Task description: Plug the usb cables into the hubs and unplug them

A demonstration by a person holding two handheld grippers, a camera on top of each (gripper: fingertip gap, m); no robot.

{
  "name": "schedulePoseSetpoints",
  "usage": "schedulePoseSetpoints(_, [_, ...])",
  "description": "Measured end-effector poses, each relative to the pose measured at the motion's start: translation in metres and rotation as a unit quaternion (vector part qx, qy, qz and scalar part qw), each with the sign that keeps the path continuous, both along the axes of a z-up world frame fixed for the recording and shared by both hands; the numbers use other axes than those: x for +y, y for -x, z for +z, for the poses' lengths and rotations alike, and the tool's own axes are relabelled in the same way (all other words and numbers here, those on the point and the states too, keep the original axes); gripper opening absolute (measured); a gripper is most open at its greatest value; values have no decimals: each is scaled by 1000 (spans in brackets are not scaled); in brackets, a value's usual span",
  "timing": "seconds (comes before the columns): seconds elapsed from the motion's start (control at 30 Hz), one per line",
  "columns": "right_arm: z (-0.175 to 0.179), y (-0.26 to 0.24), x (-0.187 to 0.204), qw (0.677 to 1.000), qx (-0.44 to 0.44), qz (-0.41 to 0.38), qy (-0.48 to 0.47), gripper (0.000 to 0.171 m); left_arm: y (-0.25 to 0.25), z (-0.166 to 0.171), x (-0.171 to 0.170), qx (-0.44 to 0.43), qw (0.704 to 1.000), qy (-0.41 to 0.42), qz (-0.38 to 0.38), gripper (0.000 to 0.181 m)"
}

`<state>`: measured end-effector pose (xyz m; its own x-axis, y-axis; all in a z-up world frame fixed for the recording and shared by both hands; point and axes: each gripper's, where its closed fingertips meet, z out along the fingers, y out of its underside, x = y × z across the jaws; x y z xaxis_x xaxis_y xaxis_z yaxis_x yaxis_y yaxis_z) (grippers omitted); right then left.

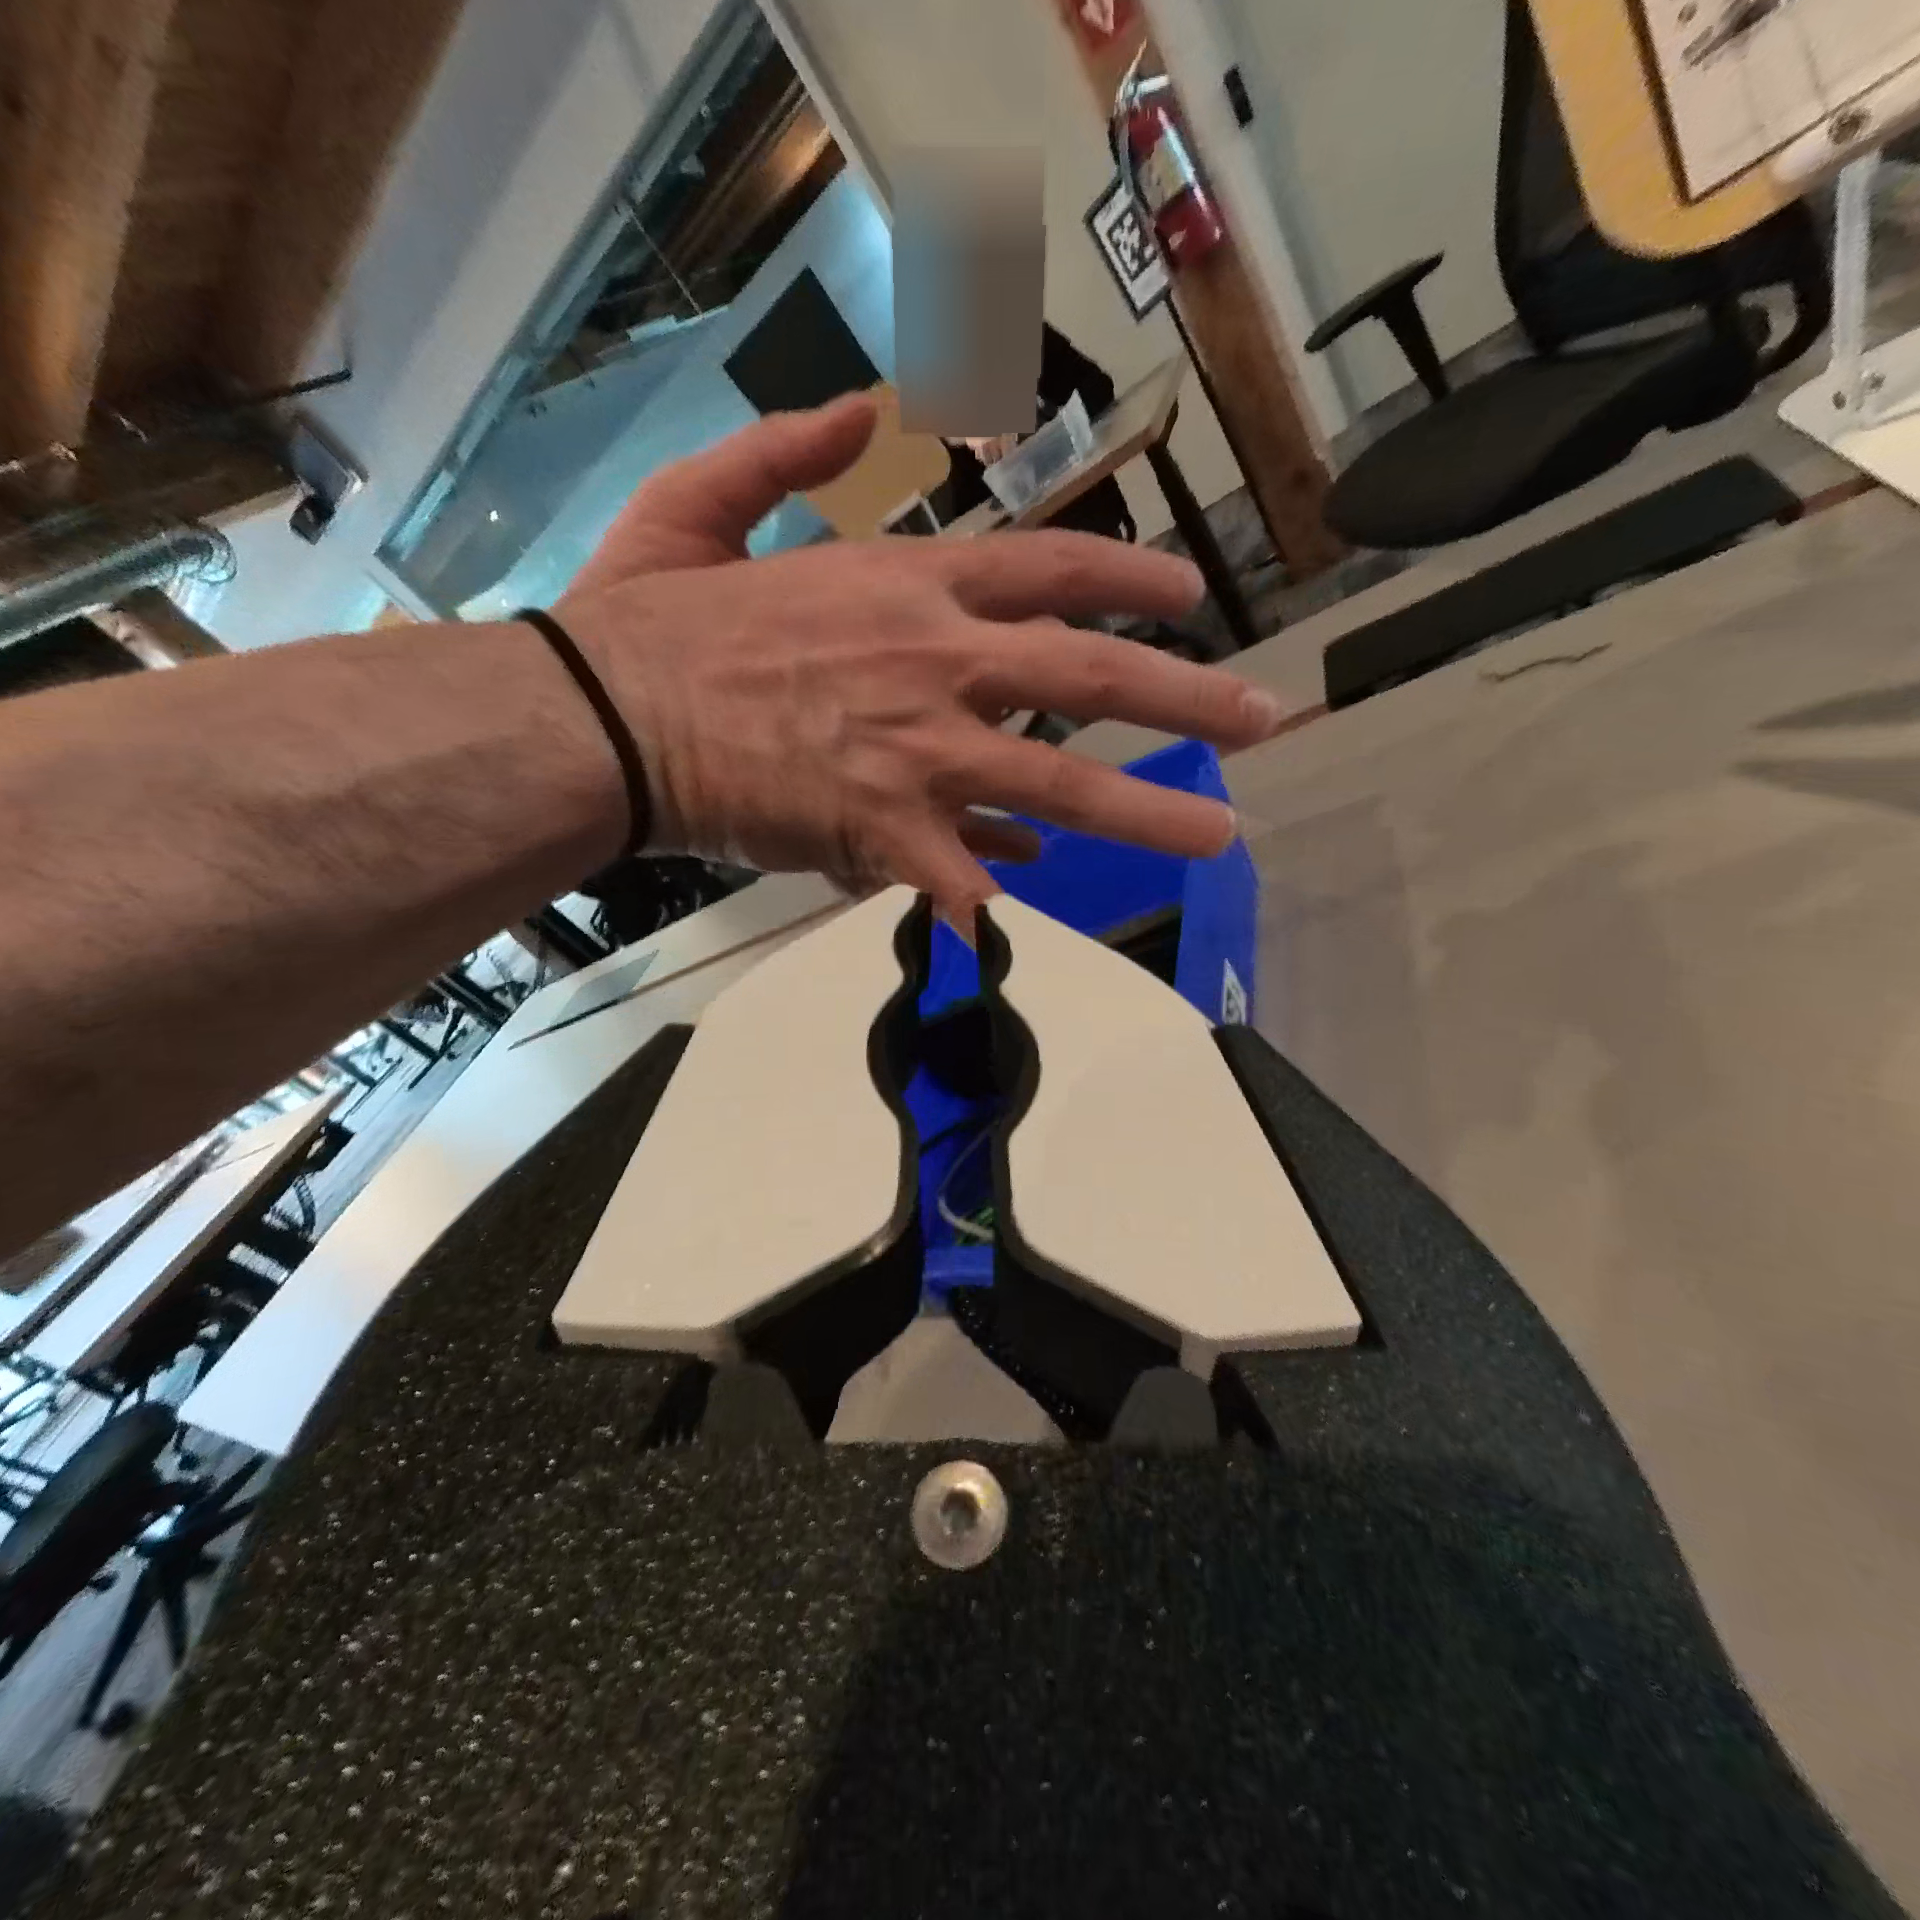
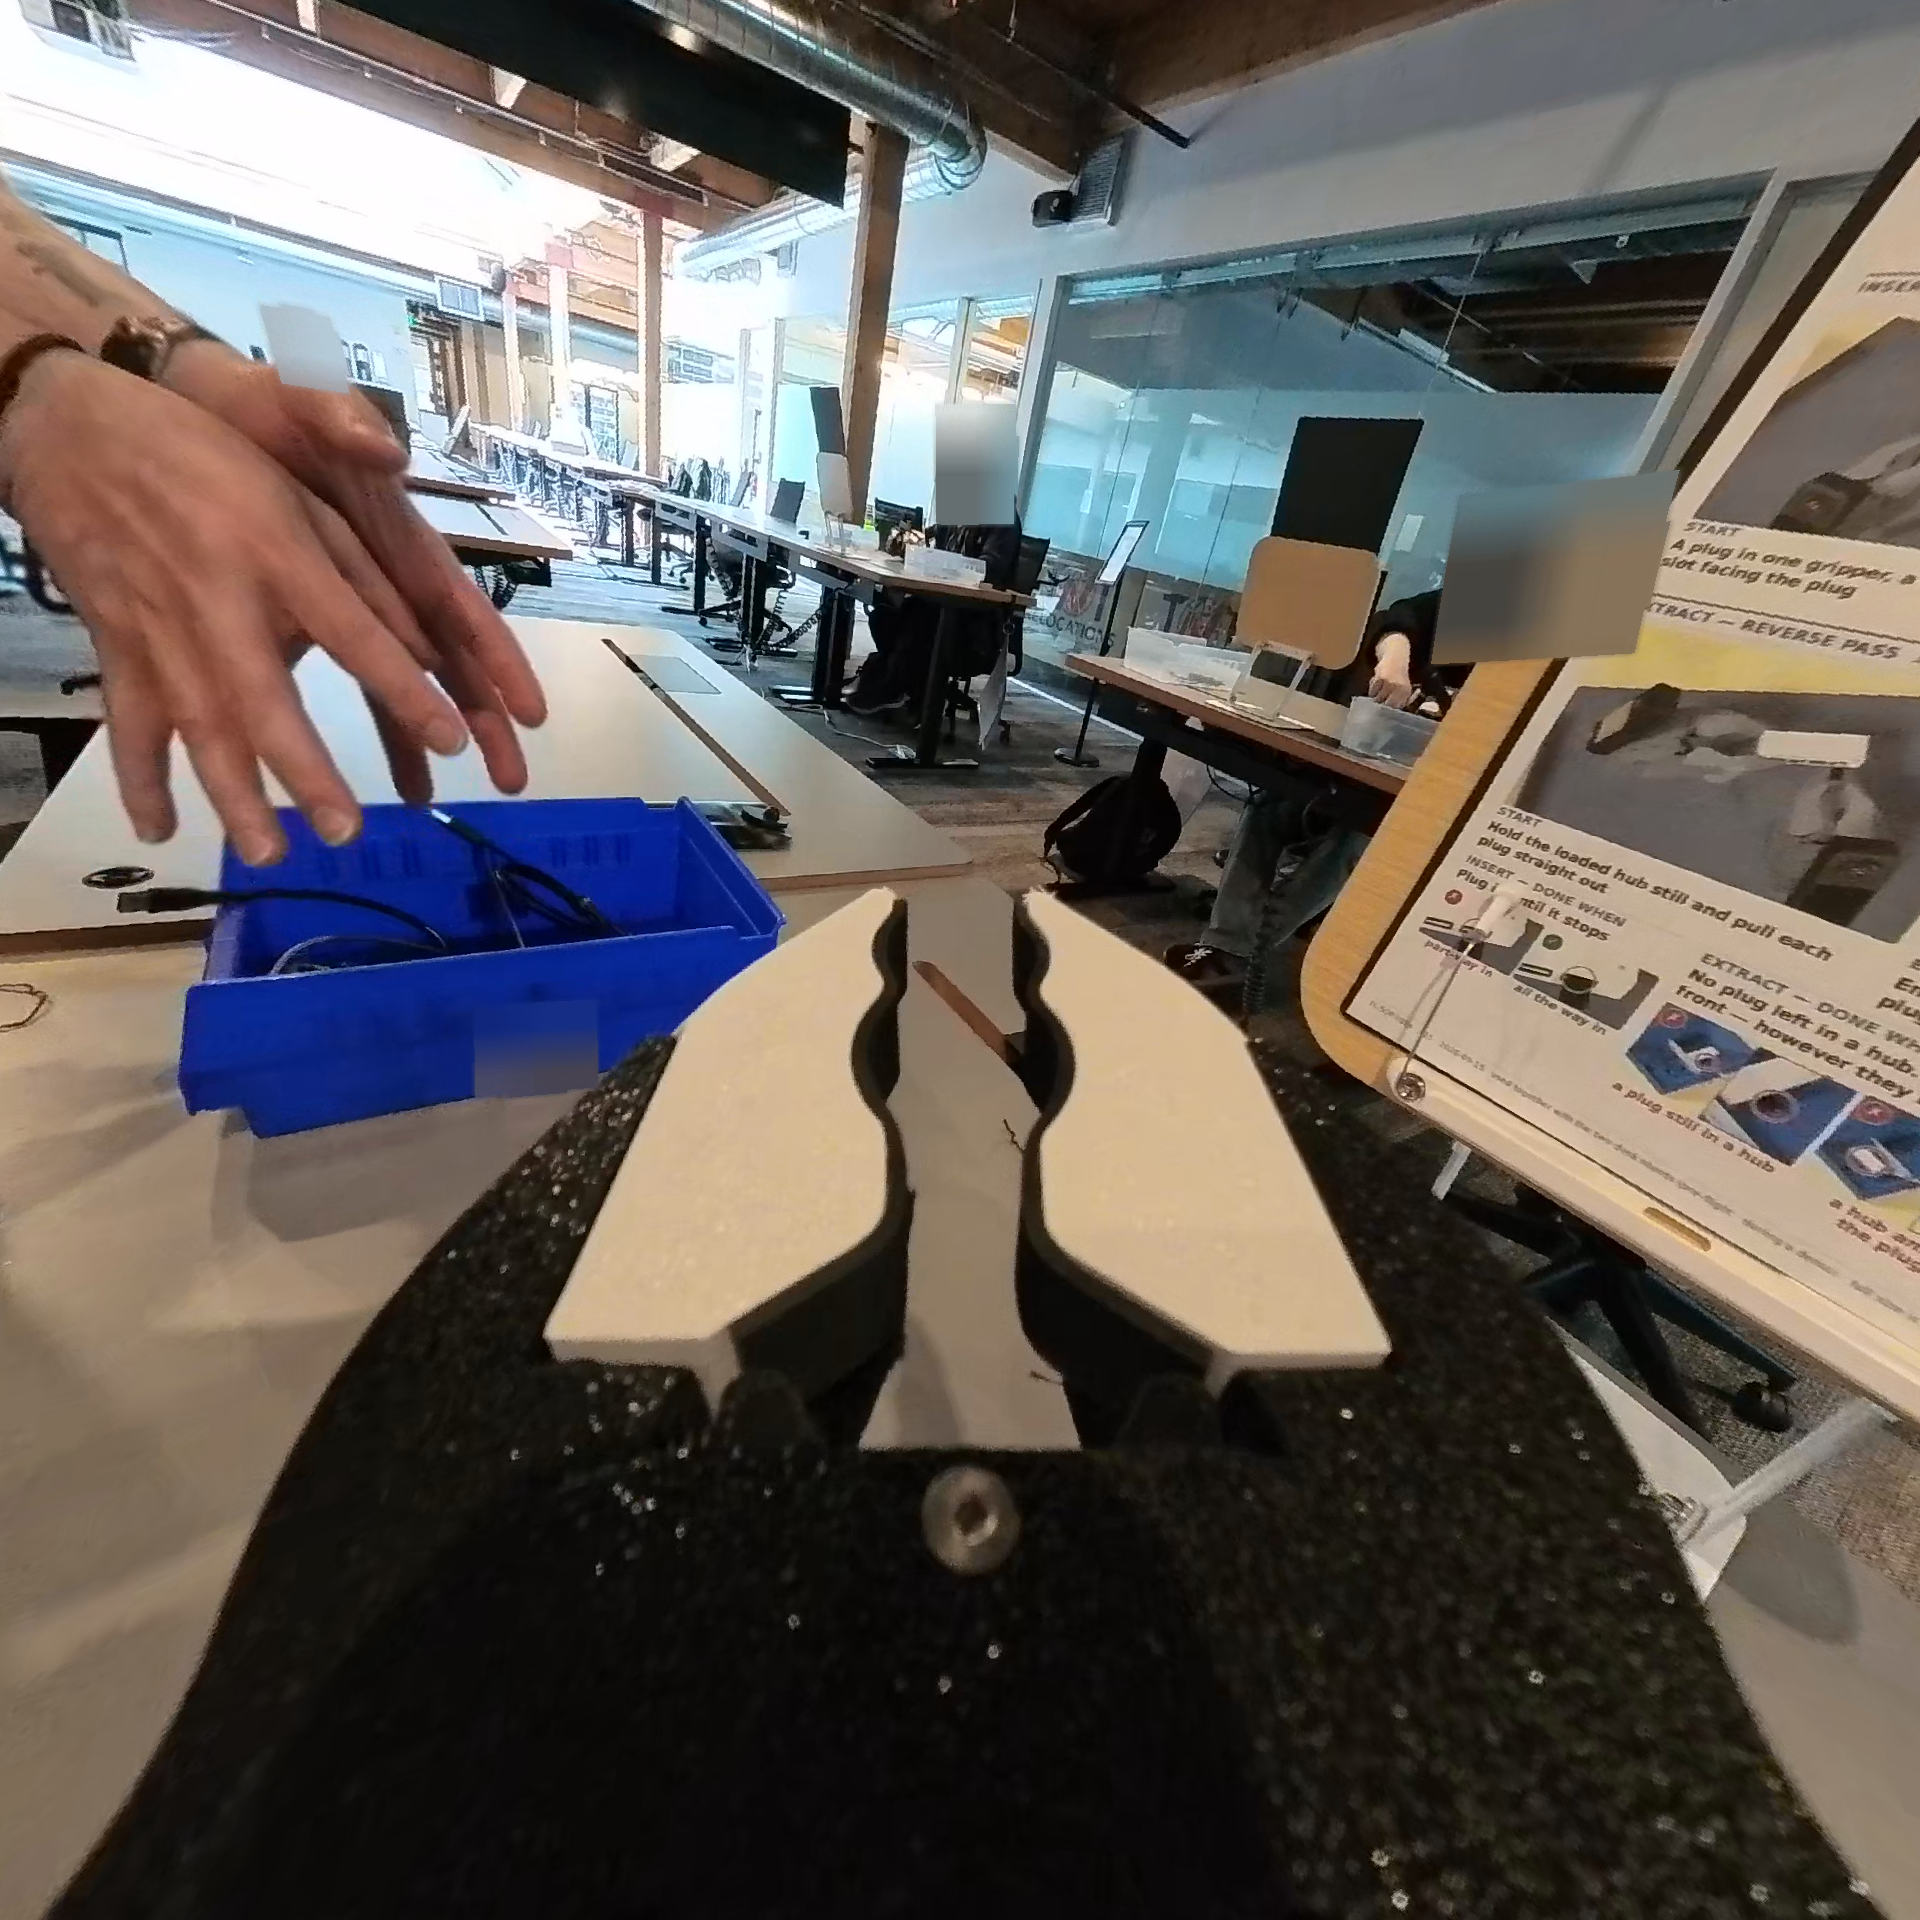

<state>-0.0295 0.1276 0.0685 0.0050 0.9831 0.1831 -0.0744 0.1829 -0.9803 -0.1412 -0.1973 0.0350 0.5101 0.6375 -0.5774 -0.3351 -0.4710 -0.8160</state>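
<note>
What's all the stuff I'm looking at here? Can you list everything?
Bin: one, blue plastic, on the pale table left of the right gripper; also behind the left gripper's fingers.
Cables: several, black, loose inside the bin; one plug end hangs over its left rim.
Table: one, pale top, under the bin.
Instruction board: one, white sheet on a wood-coloured panel, far right.
Fire extinguisher: one, red, on a wooden post.
Office chair: one, black, background.
Hands: two, bare, held together above the bin; wrist bands on both.
Left gripper: white fingers, narrow gap, empty.
Right gripper: white fingers, slightly apart, empty.
</note>
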Motion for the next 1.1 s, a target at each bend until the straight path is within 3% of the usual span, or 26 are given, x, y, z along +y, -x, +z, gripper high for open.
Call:
schedulePoseSetpoints(0.6, [1,8,-7,1000,-7,7,-9,18,-2,-20,5,-83,995,-4,-53,9])
schedulePoseSetpoints(1.1, [-3,10,-4,1000,-12,6,-7,18,-4,-19,12,-83,994,-3,-75,10])
